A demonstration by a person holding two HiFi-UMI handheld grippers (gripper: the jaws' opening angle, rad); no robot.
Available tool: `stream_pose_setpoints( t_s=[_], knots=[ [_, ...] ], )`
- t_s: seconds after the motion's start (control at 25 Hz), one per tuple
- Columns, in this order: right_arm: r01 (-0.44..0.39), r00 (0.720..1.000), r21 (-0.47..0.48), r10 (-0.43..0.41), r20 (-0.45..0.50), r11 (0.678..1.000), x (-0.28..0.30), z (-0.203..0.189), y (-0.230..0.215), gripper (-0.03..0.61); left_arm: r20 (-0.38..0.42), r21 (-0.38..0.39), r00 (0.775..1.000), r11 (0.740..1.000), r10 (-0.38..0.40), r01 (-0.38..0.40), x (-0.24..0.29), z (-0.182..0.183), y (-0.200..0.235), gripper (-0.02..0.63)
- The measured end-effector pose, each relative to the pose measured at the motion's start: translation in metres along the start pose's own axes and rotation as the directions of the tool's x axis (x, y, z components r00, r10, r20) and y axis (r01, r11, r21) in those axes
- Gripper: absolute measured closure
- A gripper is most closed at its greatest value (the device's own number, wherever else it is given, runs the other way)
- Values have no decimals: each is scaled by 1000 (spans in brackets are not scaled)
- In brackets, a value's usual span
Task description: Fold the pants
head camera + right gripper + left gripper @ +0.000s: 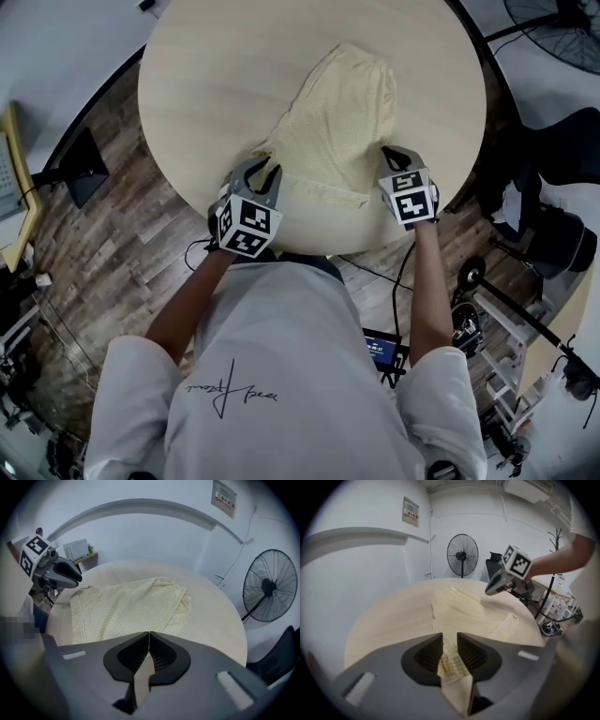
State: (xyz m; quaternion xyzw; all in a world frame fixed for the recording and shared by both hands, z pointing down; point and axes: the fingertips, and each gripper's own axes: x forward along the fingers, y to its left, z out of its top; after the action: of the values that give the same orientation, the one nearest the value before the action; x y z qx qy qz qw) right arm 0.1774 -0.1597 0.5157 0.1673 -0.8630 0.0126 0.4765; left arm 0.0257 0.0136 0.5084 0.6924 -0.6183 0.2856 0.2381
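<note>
Jaws: left gripper [449, 638] clamped on pants [465, 613] corner | right gripper [149, 635] clenched, pants lying just ahead

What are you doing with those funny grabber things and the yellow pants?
A person is folding yellow pants on a round table, with a gripper in each hand. The left gripper has its fingers pinched on a near corner. The right gripper is by the other corner, closed, no cloth showing in it.

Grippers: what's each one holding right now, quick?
Left gripper: closed on an edge of the yellow checked pants.
Right gripper: closed, no cloth visible between its jaws.
</note>
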Motion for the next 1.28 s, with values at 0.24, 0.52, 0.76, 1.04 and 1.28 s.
stream_pose_setpoints(
  t_s=[0.24,0.52,0.76,1.04,1.28],
  knots=[
    [42,999,178,-46,23,983,-18,-20,23,577,-49,-38,995,995,90,-92,6,-15,27,366],
    [126,986,470,-164,41,873,-39,-46,40,577,-119,-146,993,989,-3,-15,17,-36,23,258],
    [123,966,723,-248,69,680,-59,-65,46,558,-111,-305,989,950,-98,60,12,-48,19,259],
    [133,960,810,-278,38,571,-65,-81,60,538,-125,-360,979,927,-159,104,10,-58,8,256],
    [105,954,901,-298,28,422,-59,-98,77,483,-176,-321,978,946,-113,51,23,-74,16,258]
  ],
)
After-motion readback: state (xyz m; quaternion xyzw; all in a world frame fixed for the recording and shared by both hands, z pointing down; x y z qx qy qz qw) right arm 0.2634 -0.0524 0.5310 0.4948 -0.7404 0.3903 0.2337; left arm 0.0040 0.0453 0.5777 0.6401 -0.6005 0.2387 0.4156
